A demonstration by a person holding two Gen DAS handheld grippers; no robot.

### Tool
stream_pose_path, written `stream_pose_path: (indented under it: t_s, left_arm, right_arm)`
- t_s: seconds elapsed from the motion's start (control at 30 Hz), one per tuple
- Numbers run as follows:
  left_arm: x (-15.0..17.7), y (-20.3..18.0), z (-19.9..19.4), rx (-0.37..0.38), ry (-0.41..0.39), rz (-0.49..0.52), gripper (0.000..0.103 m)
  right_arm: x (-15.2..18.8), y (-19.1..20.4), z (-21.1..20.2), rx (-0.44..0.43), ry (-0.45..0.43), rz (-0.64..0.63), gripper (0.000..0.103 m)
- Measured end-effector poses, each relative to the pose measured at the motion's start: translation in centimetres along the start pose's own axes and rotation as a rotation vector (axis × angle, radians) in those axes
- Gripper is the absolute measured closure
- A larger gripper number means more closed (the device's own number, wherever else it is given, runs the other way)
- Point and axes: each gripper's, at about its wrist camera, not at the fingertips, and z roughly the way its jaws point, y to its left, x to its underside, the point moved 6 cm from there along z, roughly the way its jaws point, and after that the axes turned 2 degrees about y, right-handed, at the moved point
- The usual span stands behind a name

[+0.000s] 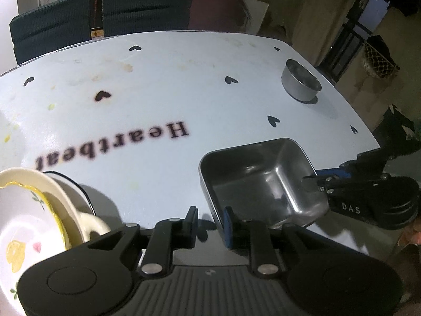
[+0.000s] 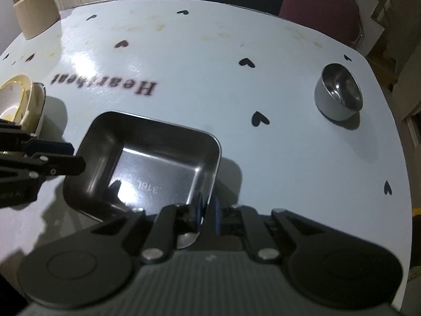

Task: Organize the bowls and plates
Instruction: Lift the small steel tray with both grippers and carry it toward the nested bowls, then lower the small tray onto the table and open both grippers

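Note:
A square steel tray [image 2: 158, 168] sits near the table's front edge; it also shows in the left wrist view [image 1: 260, 181]. My right gripper [image 2: 208, 214] is shut on the tray's near right rim. My left gripper [image 1: 210, 226] is open and empty just left of the tray, its right finger near the tray's corner. A stack of cream ceramic bowls with flower prints [image 1: 34, 218] stands to the left; it also shows in the right wrist view [image 2: 18, 102]. A round steel bowl [image 2: 339, 96] stands at the far right, and shows in the left wrist view [image 1: 301, 81] too.
The table [image 2: 210, 60] has a white cover with black hearts and the word "Heartbeat". Chairs [image 1: 100, 13] stand behind the far edge. A tan container [image 2: 34, 13] stands at the far left corner. The right table edge [image 2: 394, 131] drops to the floor.

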Motion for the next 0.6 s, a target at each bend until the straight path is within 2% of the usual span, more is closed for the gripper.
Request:
stream_pose_path:
  t_s: [0.23, 0.5, 0.6]
  left_arm:
    - [-0.3, 0.3, 0.2, -0.004, -0.002, -0.007, 0.074]
    - [-0.2, 0.3, 0.1, 0.0, 0.003, -0.006, 0.074]
    - [0.0, 0.1, 0.0, 0.004, 0.006, -0.002, 0.074]
  right_arm:
    - [-0.4, -0.5, 0.2, -0.017, 0.0, 0.028, 0.093]
    - [-0.3, -0.8, 0.3, -0.03, 0.001, 0.05, 0.093]
    - [-0.4, -1.1, 0.5, -0.02, -0.003, 0.058, 0.088]
